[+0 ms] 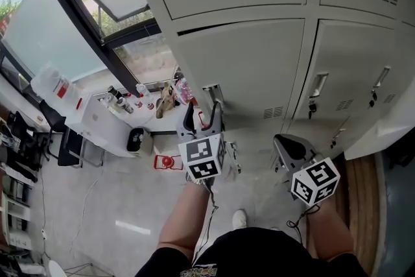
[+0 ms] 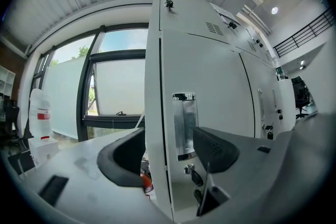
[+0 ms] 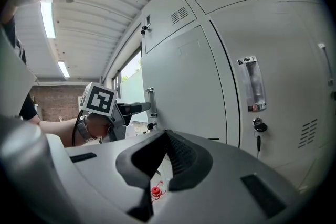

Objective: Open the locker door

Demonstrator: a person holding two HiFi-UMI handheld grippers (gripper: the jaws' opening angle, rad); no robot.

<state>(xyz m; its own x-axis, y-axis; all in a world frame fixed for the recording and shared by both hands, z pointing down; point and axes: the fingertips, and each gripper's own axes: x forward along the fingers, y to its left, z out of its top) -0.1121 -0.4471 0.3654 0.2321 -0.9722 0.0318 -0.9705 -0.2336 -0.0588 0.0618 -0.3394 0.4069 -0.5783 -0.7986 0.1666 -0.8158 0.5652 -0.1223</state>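
Observation:
The grey locker door (image 1: 240, 68) stands slightly ajar, with a dark gap along its top edge. Its chrome handle (image 1: 213, 93) sits at the door's left edge, with a key (image 2: 191, 176) just below it. My left gripper (image 1: 203, 115) is open. Its jaws straddle the door's free edge (image 2: 153, 113) at handle (image 2: 185, 126) height, one finger (image 2: 126, 157) past the edge, the other (image 2: 212, 147) over the door face. The pads do not press on it. My right gripper (image 1: 280, 143) hangs low before the neighbouring door, shut (image 3: 167, 152) and empty.
Neighbouring lockers (image 1: 353, 68) to the right have their own handles (image 3: 252, 84) and keys. To the left stands a window wall with a white table (image 1: 97, 120) holding bottles. A red object (image 1: 167, 162) lies on the floor near my feet.

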